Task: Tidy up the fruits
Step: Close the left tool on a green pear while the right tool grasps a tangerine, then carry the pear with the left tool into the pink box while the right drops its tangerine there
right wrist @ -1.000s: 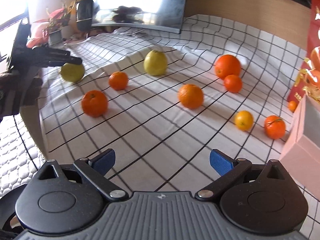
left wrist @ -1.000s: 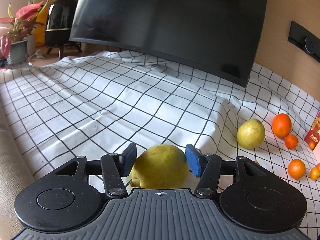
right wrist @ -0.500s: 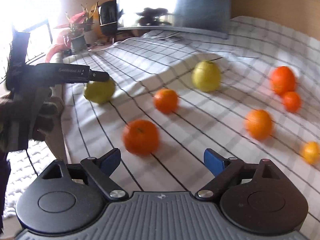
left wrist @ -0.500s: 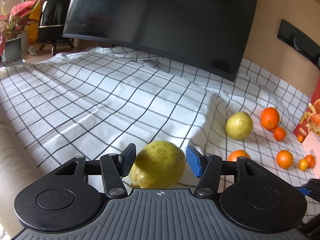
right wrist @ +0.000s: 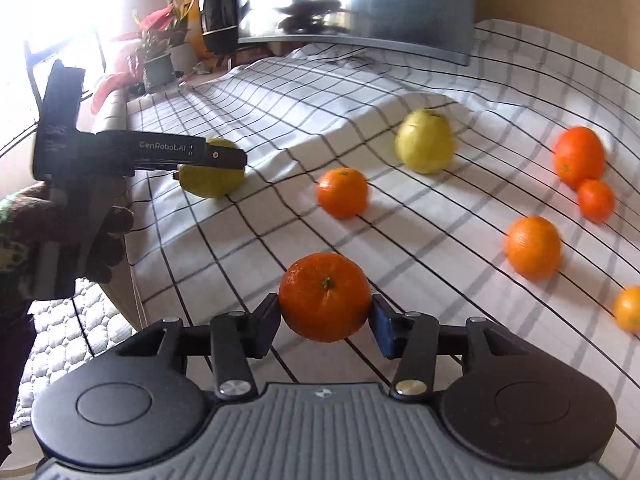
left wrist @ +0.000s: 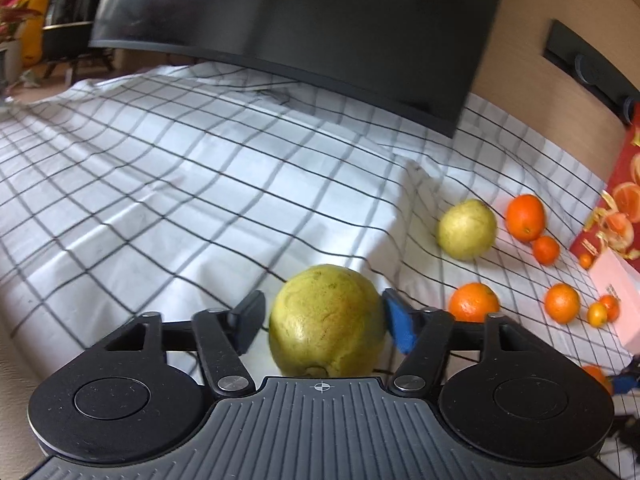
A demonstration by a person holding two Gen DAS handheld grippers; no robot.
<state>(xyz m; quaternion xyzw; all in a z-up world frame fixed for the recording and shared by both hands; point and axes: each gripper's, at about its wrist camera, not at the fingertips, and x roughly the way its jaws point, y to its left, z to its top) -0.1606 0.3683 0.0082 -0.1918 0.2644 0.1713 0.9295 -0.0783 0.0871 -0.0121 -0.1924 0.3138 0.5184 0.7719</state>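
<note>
My left gripper (left wrist: 322, 318) is shut on a yellow-green pear (left wrist: 327, 322) just above the checked cloth (left wrist: 180, 184). It also shows in the right wrist view (right wrist: 212, 168), held by the left gripper (right wrist: 224, 158). My right gripper (right wrist: 325, 314) is shut on an orange (right wrist: 325, 297) near the cloth's front edge. A second pear (right wrist: 424, 146) and several oranges (right wrist: 534, 248) lie on the cloth to the right; the second pear also shows in the left wrist view (left wrist: 466, 230).
A dark monitor (left wrist: 304, 28) stands at the back over the cloth. A red printed box (left wrist: 612, 216) and a pink box (left wrist: 618, 296) stand at the right. Potted plants (right wrist: 156, 56) and a black appliance (right wrist: 218, 16) are at the far left.
My right gripper moved left and forward and closed on the near orange. My left gripper stayed shut on the pear and turned a little to the right.
</note>
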